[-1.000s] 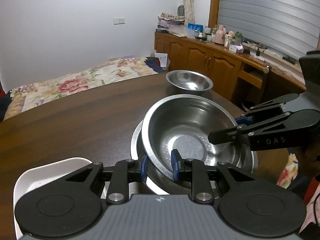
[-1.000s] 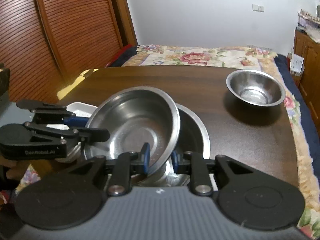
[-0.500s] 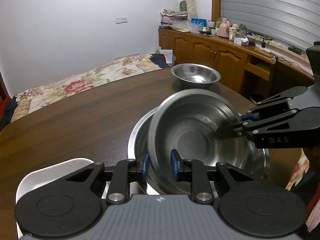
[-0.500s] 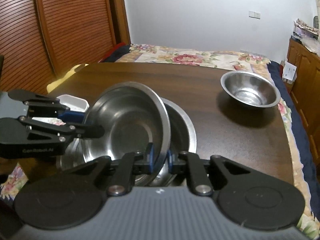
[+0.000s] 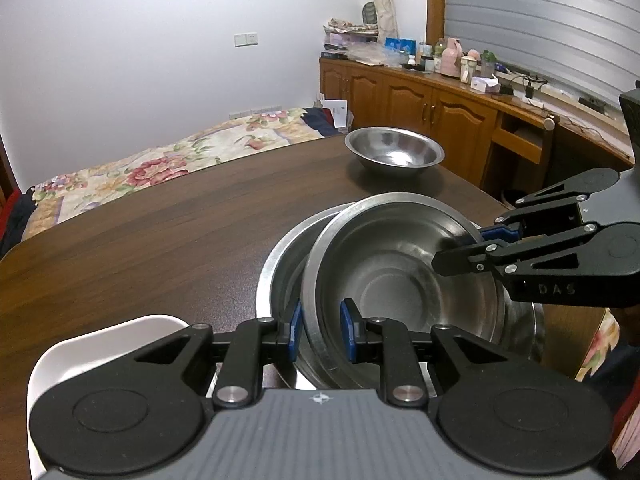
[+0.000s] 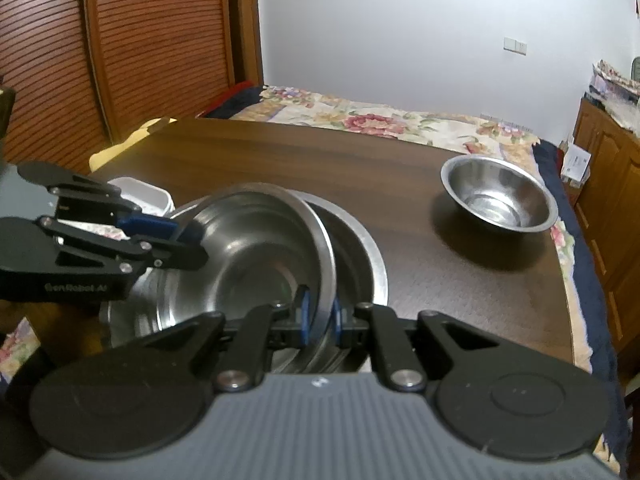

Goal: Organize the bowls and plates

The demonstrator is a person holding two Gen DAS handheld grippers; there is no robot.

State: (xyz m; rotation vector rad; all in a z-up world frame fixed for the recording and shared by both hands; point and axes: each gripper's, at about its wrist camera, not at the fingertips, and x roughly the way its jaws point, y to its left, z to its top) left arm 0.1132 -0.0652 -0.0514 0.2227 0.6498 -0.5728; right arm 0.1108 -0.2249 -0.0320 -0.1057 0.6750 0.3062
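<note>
A steel bowl (image 5: pixel 404 280) (image 6: pixel 256 256) is held tilted over a larger steel basin (image 5: pixel 280 264) (image 6: pixel 360 264) on the dark wooden table. My left gripper (image 5: pixel 319 334) is shut on the bowl's near rim; in the right wrist view it grips the left rim (image 6: pixel 180 232). My right gripper (image 6: pixel 319 318) is shut on the opposite rim, seen at the right in the left wrist view (image 5: pixel 472 240). A smaller steel bowl (image 5: pixel 394 153) (image 6: pixel 499 199) stands alone at the far side of the table.
A white rectangular dish (image 5: pixel 104 352) (image 6: pixel 140 196) sits beside the basin at the table's edge. A floral bed (image 5: pixel 160 164) lies beyond the table (image 5: pixel 160 240). Wooden cabinets (image 5: pixel 420 120) with clutter stand to the right, slatted wooden doors (image 6: pixel 120 52) to the left.
Both grippers have lifted the held bowl and tipped it more upright over the basin. The views have pulled back and up slightly. Both grips stay shut on the rim.
</note>
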